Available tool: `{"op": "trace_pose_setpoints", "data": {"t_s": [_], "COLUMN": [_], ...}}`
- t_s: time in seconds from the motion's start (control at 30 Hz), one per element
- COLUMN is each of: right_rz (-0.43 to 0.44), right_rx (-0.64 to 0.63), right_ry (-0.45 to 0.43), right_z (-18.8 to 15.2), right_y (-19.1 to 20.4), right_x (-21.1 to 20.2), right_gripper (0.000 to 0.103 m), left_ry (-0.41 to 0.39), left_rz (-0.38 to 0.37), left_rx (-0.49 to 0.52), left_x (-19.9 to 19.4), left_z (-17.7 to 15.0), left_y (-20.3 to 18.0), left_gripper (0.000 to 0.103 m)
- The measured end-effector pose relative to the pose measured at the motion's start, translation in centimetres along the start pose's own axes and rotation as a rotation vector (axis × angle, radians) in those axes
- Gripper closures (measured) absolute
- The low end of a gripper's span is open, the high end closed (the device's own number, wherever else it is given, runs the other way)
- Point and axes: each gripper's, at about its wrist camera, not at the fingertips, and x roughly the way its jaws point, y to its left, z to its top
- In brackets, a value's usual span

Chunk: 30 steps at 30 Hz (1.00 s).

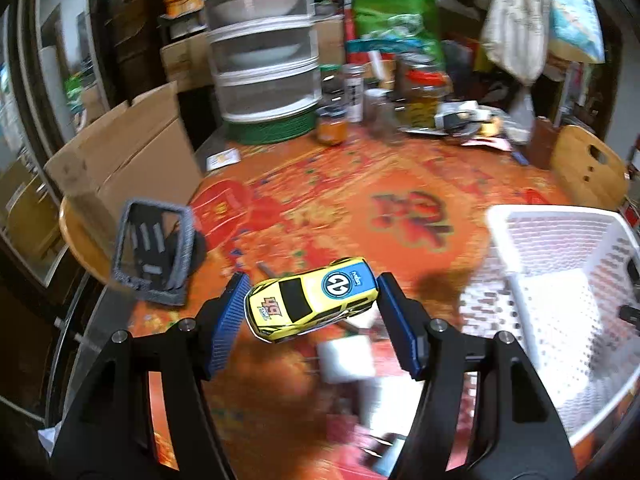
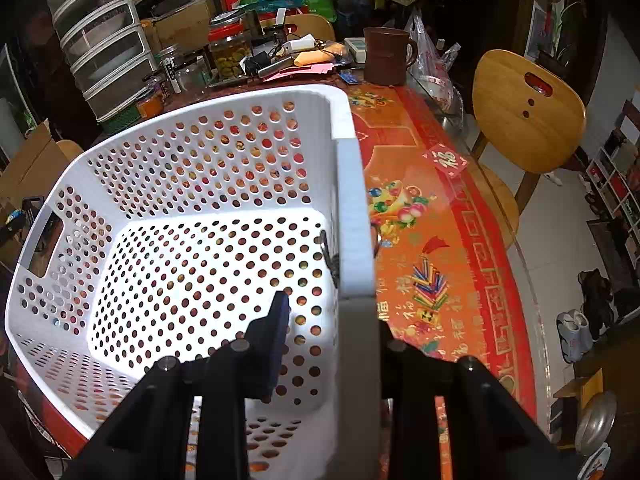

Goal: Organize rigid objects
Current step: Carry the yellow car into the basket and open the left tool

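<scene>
In the left wrist view my left gripper [image 1: 312, 300] is shut on a yellow and blue toy car [image 1: 312, 298], held by its front and rear above the red patterned tablecloth. The white perforated basket [image 1: 560, 280] stands to its right. In the right wrist view my right gripper [image 2: 344, 320] straddles the basket's right wall [image 2: 354, 216]: one blue finger pad [image 2: 278, 344] is inside the basket, the other finger is hidden behind the rim. The basket's inside shows nothing in it.
A grey rectangular frame-like object [image 1: 154, 250] and a red round object [image 1: 224, 212] lie left of the car. White blurred items [image 1: 348, 356] lie below it. Stacked drawers [image 1: 264, 48], jars [image 2: 230, 50] and a brown mug [image 2: 386, 56] crowd the far edge. A wooden chair [image 2: 528, 116] stands at right.
</scene>
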Motion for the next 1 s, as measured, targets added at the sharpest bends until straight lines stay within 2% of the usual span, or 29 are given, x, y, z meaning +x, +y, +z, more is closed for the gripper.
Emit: {"op": "trace_pose_setpoints", "data": {"t_s": [0.2,0.33,0.5,0.77,0.93,0.97,1.0], "right_rz": [0.007,0.014,0.018,0.016,0.016,0.015,0.015], "right_rx": [0.004,0.009,0.009,0.010,0.009,0.009,0.009], "right_ry": [-0.001,-0.001,0.003,0.006,0.005,0.006,0.006], "right_z": [0.0,0.0,0.0,-0.1,0.0,0.0,0.0], "right_y": [0.0,-0.1,-0.1,0.0,0.0,0.0,0.0], "right_x": [0.0,0.0,0.0,0.0,0.0,0.0,0.0], "right_gripper": [0.074,0.074,0.074,0.074,0.074,0.074,0.074], "left_ry": [-0.009,0.014,0.053,0.124,0.134,0.134,0.131], "left_rz": [-0.091,-0.094,-0.088,-0.139,-0.149,-0.159,-0.167], "left_rx": [0.082,0.171,0.264,0.317,0.321,0.317,0.312], "left_x": [-3.3,-3.3,-1.5,2.3,3.2,3.3,3.2], "left_z": [1.0,1.5,2.2,3.2,2.9,2.9,2.9], "left_y": [-6.5,-11.1,-15.9,-19.1,-19.5,-19.4,-19.2], "left_gripper": [0.040,0.040,0.040,0.040,0.040,0.036,0.028]}}
